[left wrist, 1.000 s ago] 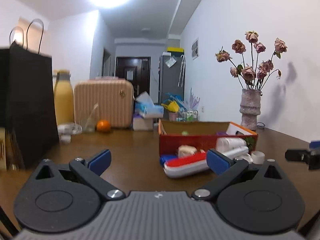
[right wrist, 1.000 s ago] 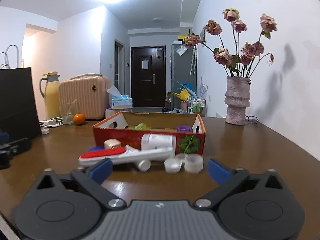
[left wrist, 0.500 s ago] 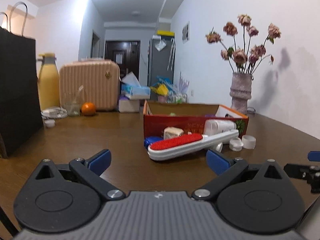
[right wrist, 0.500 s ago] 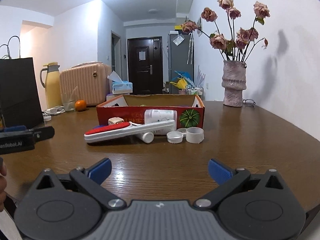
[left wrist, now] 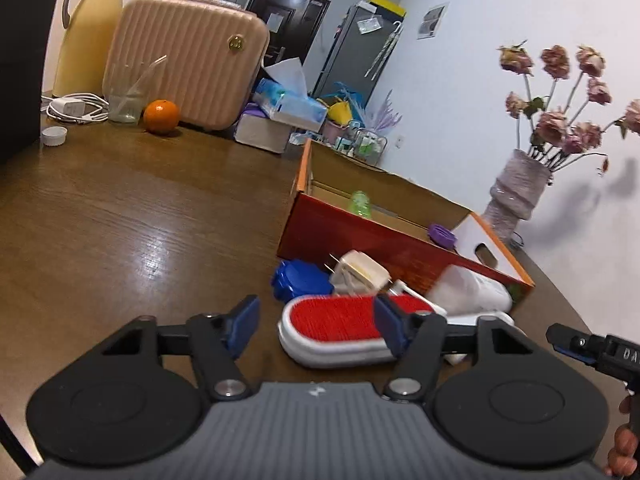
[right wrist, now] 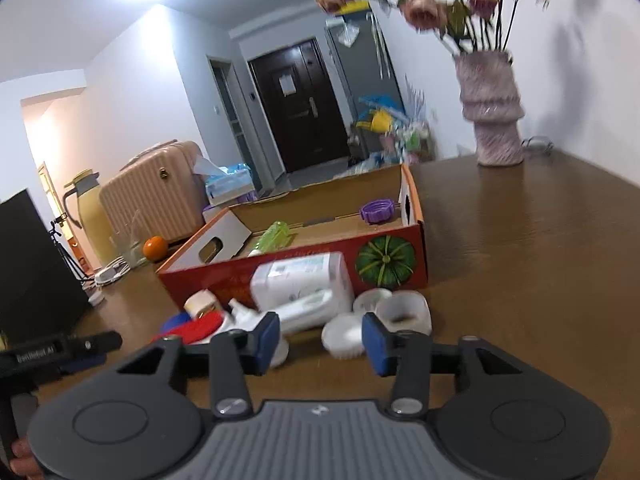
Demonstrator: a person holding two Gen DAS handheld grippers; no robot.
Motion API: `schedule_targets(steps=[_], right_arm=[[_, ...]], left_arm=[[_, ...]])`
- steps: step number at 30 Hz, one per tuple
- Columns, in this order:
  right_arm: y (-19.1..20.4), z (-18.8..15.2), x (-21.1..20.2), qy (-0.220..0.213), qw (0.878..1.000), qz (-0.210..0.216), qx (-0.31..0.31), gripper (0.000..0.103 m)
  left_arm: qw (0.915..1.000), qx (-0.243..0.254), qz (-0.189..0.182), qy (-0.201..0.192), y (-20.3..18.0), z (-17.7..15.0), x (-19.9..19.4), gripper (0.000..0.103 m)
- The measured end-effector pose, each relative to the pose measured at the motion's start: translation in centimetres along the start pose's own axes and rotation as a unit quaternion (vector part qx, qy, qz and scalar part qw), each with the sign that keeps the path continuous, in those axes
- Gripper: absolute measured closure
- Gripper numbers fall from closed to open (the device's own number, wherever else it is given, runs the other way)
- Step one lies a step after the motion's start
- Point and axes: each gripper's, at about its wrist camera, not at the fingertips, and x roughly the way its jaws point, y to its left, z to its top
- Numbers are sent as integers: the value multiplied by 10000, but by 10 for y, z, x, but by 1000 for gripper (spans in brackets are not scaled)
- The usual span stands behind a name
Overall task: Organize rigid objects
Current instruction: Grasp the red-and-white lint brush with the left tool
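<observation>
Hovering low over the table [left wrist: 100, 216], the left gripper [left wrist: 316, 322] has just been narrowing its jaws; the red-bristled white brush [left wrist: 340, 332] lies partly between them, the pads not pressing it, so the gripper grasps nothing. The right gripper [right wrist: 322, 340] has likewise been closing, its blue pads apart and unclenched above a round white cap [right wrist: 344, 338] that neither pad touches. Beyond the brush sit a blue lid [left wrist: 300, 280], a cream plug adapter [left wrist: 360, 272] and a white bottle [right wrist: 304, 284] lying on its side against the red cardboard box [right wrist: 288, 272]. Inside the box lie a green item [right wrist: 274, 236] and a purple ring lid [right wrist: 378, 211]. A vase of dried roses [right wrist: 492, 120] stands farther back.
</observation>
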Motion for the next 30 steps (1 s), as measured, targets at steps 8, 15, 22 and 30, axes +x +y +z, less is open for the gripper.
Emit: schedule_targets(steps=[8, 15, 22, 30], right_arm=[[-8, 27, 53, 334, 9991, 243, 15, 72], [-20, 19, 72, 687, 9965, 324, 353, 80], [-19, 16, 67, 650, 9964, 252, 476, 81], [-18, -9, -6, 185, 9968, 203, 745, 81]], left_arm=[[9944, -724, -454, 628, 25, -1, 38, 41], [9907, -908, -753, 674, 33, -4, 47, 50], [9906, -914, -828, 588, 30, -5, 38, 53], [9908, -393, -1146, 604, 14, -18, -16, 53]])
